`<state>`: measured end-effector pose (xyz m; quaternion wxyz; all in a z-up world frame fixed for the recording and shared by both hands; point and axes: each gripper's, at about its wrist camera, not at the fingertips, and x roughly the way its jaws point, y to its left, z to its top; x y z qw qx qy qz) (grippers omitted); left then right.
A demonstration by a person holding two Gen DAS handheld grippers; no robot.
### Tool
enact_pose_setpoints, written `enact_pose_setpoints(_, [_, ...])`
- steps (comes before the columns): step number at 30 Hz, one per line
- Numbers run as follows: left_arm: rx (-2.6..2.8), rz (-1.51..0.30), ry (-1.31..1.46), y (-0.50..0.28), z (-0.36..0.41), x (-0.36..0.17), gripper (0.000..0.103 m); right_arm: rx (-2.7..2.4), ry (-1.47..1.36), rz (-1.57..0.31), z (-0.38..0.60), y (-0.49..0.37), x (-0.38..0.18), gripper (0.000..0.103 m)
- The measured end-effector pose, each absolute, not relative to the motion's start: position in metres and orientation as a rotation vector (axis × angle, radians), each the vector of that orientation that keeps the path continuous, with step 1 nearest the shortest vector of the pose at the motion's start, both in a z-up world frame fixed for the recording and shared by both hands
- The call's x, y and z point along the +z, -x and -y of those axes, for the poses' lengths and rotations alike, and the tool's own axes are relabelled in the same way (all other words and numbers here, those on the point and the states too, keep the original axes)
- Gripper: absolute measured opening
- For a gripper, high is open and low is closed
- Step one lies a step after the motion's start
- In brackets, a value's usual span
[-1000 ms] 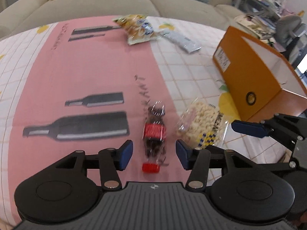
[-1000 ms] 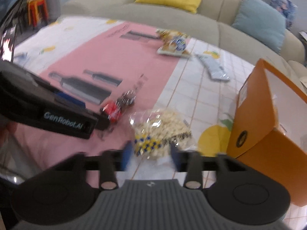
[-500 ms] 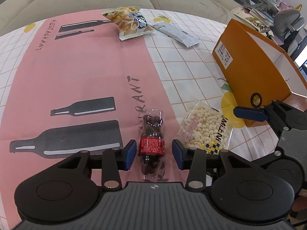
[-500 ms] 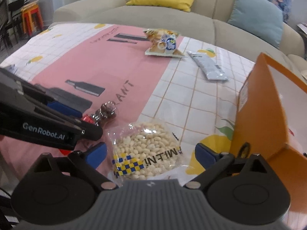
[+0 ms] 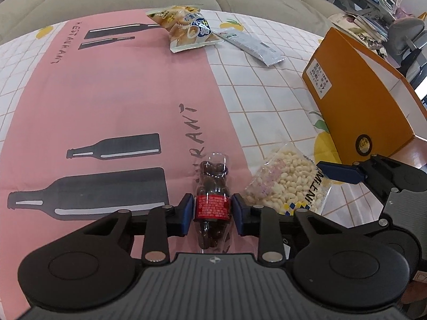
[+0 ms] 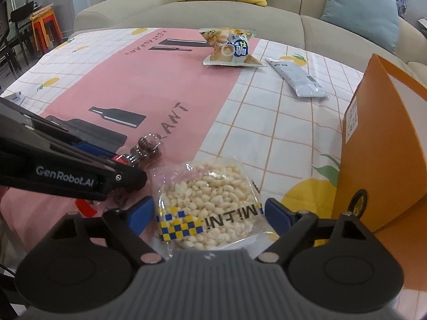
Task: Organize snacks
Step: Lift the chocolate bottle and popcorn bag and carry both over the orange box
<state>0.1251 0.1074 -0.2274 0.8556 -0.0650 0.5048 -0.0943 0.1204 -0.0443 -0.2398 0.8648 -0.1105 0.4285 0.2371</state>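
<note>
A small clear bottle (image 5: pixel 212 208) of dark candies with a red label lies on the pink tablecloth. My left gripper (image 5: pixel 212 213) straddles it, its jaws closing, and the blue pads rest against the label on both sides. Just to its right lies a clear bag of pale puffed snacks (image 6: pixel 208 194). My right gripper (image 6: pixel 209 213) stands over that bag. Its jaws are wide and closing, with the bag between the pads and a sliver of gap on each side. An orange open-topped box (image 6: pixel 379 160) stands to the right.
At the far side of the table lie a yellow chips bag (image 5: pixel 186 26) and a grey flat packet (image 5: pixel 250 45). A beige sofa with cushions runs behind the table. The left gripper's arm (image 6: pixel 80 178) crosses the right wrist view beside the bag.
The left jaws have narrowed from well apart to the bottle's sides. The right jaws spread wide and came down around the puffed snack bag. Both grippers have edged forward and lower.
</note>
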Motion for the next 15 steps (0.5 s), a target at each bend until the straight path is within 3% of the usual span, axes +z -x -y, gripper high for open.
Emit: enact_pose_setpoints(15, [-0.147,-1.003,0.187,-0.114,-0.116,-0.203,0.034,0.461,0.178,-0.870,0.054,-0.113,-0.220,0.078])
